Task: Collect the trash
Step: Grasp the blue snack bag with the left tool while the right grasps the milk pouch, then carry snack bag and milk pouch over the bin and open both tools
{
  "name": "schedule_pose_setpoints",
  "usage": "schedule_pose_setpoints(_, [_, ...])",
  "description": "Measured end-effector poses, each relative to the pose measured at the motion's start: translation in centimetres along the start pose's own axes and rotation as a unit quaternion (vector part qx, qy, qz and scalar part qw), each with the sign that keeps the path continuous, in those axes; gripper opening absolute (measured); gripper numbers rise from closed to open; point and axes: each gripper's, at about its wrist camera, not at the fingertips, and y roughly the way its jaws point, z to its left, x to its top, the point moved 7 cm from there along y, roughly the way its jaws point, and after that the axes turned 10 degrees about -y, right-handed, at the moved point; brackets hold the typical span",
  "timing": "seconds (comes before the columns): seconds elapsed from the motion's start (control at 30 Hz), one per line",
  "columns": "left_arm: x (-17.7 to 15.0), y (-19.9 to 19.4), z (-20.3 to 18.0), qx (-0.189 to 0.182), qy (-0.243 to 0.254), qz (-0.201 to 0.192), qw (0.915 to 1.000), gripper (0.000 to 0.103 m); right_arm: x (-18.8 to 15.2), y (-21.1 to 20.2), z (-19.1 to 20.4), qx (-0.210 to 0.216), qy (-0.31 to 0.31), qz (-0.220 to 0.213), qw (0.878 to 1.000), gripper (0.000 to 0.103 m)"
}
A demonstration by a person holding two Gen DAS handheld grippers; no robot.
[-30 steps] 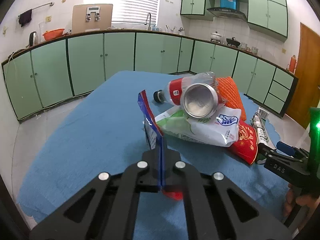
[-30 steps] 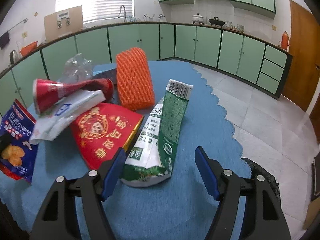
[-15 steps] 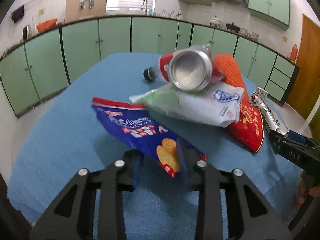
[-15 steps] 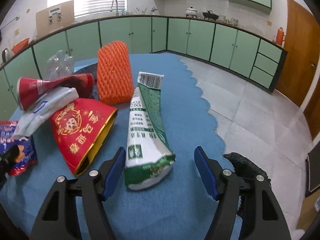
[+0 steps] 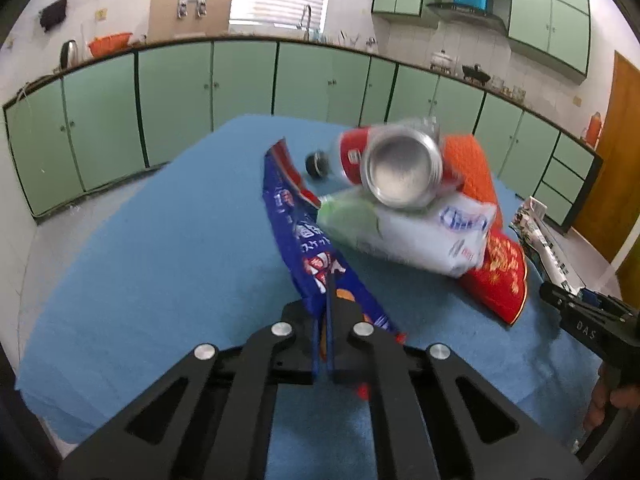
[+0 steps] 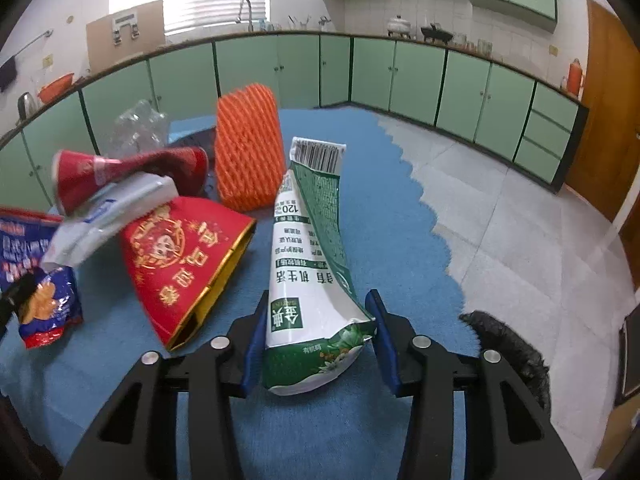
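Note:
My left gripper (image 5: 324, 344) is shut on a blue snack bag (image 5: 304, 248), which stands on edge above the blue table cloth (image 5: 160, 248). Behind it a pile holds a red can (image 5: 400, 168), a white and green pouch (image 5: 408, 228), a red packet (image 5: 500, 276) and orange foam netting (image 5: 472, 164). My right gripper (image 6: 316, 336) has its jaws around the bottom of a green and white carton (image 6: 308, 264); the blue pads (image 6: 378, 328) touch its sides. The blue snack bag also shows at the left of the right wrist view (image 6: 36, 276).
A black trash bag (image 6: 516, 352) sits on the tiled floor right of the table. The cloth's wavy right edge (image 6: 436, 224) is close to the carton. A crushed clear bottle (image 6: 140, 128) lies behind the pile. Green cabinets (image 5: 176, 96) line the walls.
My left gripper has closed again on the snack bag and turned it on edge. My right gripper has moved forward and narrowed its jaws onto the carton's bottom.

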Motion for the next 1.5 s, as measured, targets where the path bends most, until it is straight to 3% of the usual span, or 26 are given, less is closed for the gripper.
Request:
schedule_pose_setpoints(0.17, [1.3, -2.4, -0.8, 0.000, 0.009, -0.028, 0.9996, 0.000, 0.9, -2.5, -0.4, 0.002, 0.005, -0.020, 1.000, 0.046])
schedule_pose_setpoints(0.5, [2.4, -6.2, -5.4, -0.039, 0.038, -0.062, 0.9966, 0.000, 2.0, -8.0, -3.0, -0.011, 0.022, -0.044, 0.999, 0.046])
schedule_pose_setpoints(0.8, [2.1, -8.5, -11.7, -0.121, 0.066, -0.067, 0.9882, 0.000, 1.9, -12.8, -6.0, -0.033, 0.035, -0.073, 0.996, 0.046])
schedule_pose_setpoints(1.1, [-1.8, -8.9, -22.2, -0.231, 0.134, -0.037, 0.9629, 0.000, -2.1, -15.5, -12.4, -0.096, 0.082, -0.061, 0.990, 0.046])
schedule_pose_setpoints(1.5, [-9.3, -5.9, -33.0, -0.306, 0.194, 0.032, 0.9315, 0.000, -8.9, -15.6, -20.5, -0.157, 0.151, -0.010, 0.976, 0.046])
